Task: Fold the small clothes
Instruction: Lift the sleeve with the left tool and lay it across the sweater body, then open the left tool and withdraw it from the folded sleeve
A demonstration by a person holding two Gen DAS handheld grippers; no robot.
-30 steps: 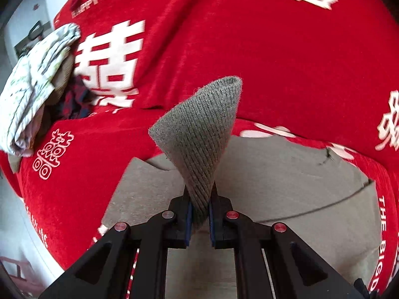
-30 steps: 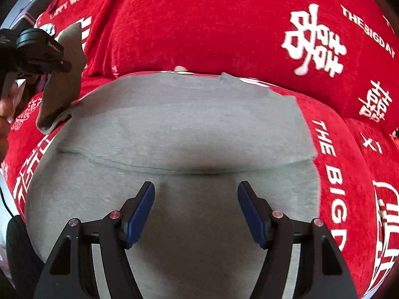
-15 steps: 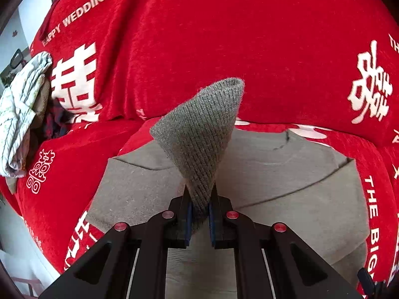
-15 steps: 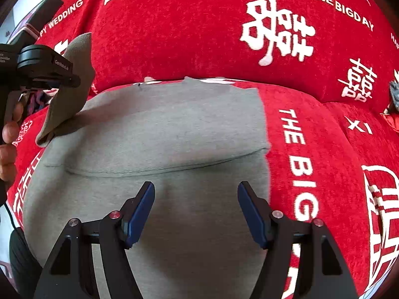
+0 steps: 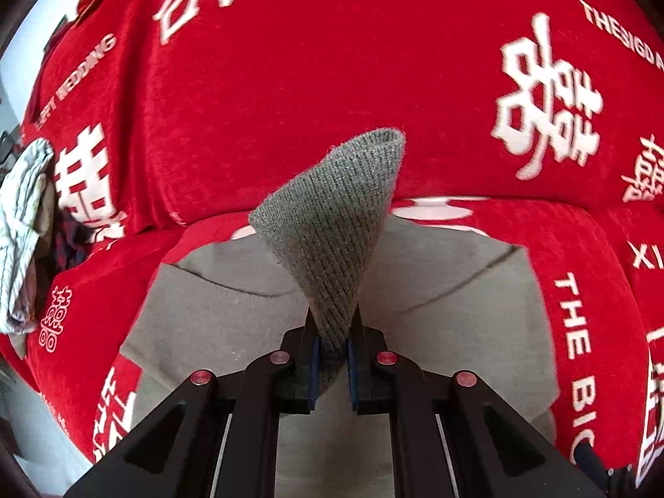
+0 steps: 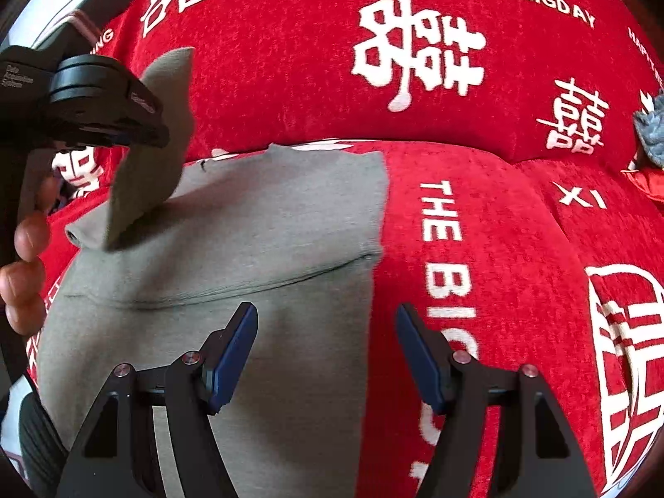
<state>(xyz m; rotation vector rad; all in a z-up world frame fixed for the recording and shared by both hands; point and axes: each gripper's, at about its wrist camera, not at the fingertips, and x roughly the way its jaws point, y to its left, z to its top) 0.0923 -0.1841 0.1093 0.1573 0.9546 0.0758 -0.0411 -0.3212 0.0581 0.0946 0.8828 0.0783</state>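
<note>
A grey garment (image 6: 249,240) lies spread on the red sofa cover (image 6: 498,228); it also shows in the left wrist view (image 5: 435,282). My left gripper (image 5: 332,357) is shut on the garment's ribbed grey cuff (image 5: 336,224), which stands up in a cone above the jaws. In the right wrist view the left gripper (image 6: 95,99) holds that lifted sleeve end (image 6: 153,145) over the garment's left side. My right gripper (image 6: 328,352) is open and empty, low over the garment's right edge.
A pile of other clothes, one white patterned (image 5: 20,228), sits at the left of the sofa. A grey-blue cloth (image 6: 651,124) lies at the far right. The sofa backrest (image 5: 332,62) rises just behind the garment.
The left gripper has carried the cuff to the right over the garment. The right gripper has shifted right, to the garment's right edge, and stays open.
</note>
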